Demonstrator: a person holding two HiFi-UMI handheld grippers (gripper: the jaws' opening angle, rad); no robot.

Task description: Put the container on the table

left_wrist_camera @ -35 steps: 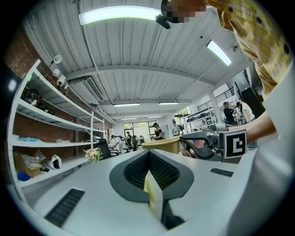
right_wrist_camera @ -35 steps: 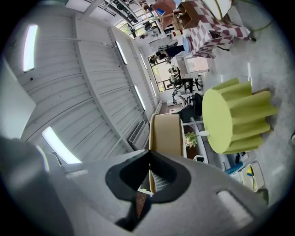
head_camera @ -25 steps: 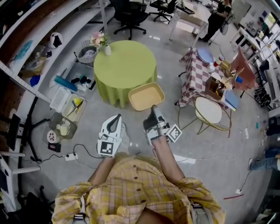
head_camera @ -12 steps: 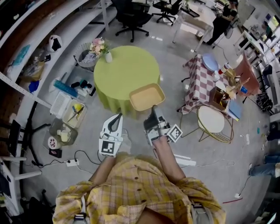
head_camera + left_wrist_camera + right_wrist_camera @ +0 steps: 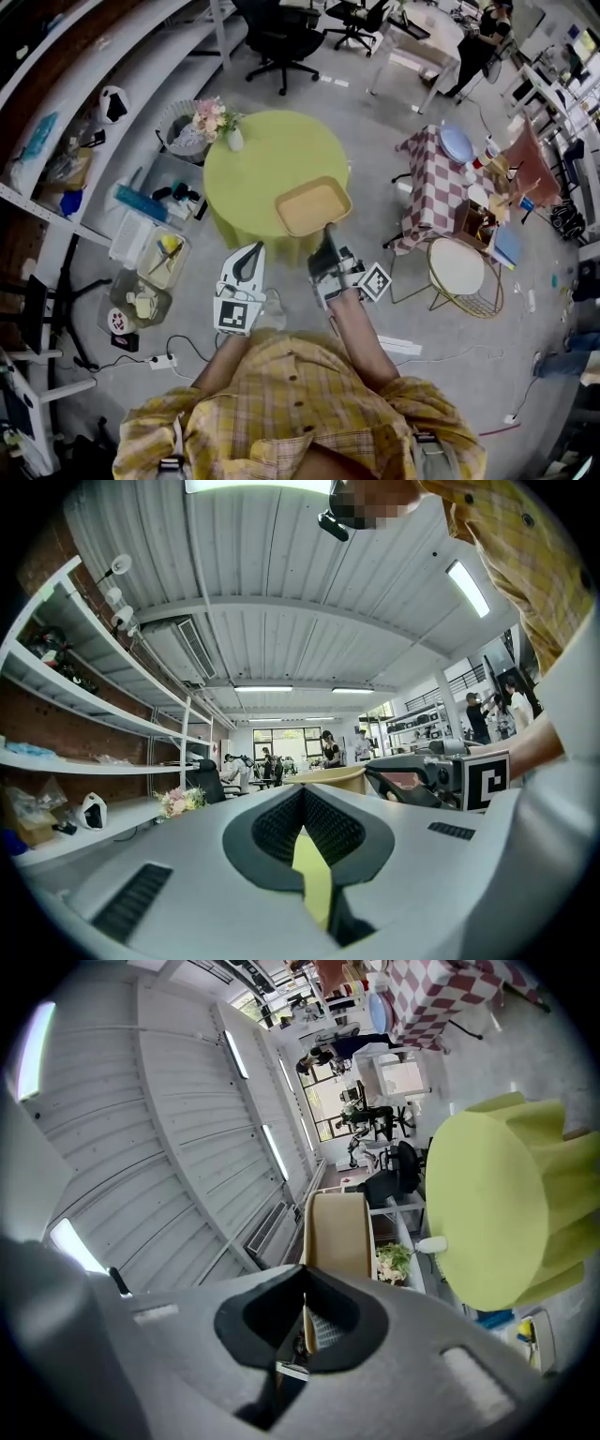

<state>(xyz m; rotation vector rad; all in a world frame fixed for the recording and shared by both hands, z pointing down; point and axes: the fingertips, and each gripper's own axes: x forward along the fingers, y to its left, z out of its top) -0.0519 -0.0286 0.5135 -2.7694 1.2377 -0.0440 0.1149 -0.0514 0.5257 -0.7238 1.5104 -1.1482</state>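
A shallow tan container (image 5: 312,206) hangs in the air over the near right edge of the round table with the lime-green cloth (image 5: 267,164). My right gripper (image 5: 328,231) is shut on the middle of the container's near rim. In the right gripper view that thin rim is pinched between the pads of the right gripper (image 5: 304,1314), and the container (image 5: 339,1232) stretches away toward the green table (image 5: 497,1213). My left gripper (image 5: 252,250) floats beside it at the left, shut and holding nothing. In the left gripper view the left gripper (image 5: 302,795) points level at the container (image 5: 330,776).
A small white vase of flowers (image 5: 231,134) stands at the table's far left edge. A checkered table (image 5: 439,183) and a round wire stool (image 5: 457,268) are at the right. Shelves (image 5: 56,141), plastic bins (image 5: 155,261) and floor cables (image 5: 164,359) are at the left.
The green table and the room have slid nearer in the head view as I walk forward. The container now reaches further over the table's near edge. Both grippers keep their pose.
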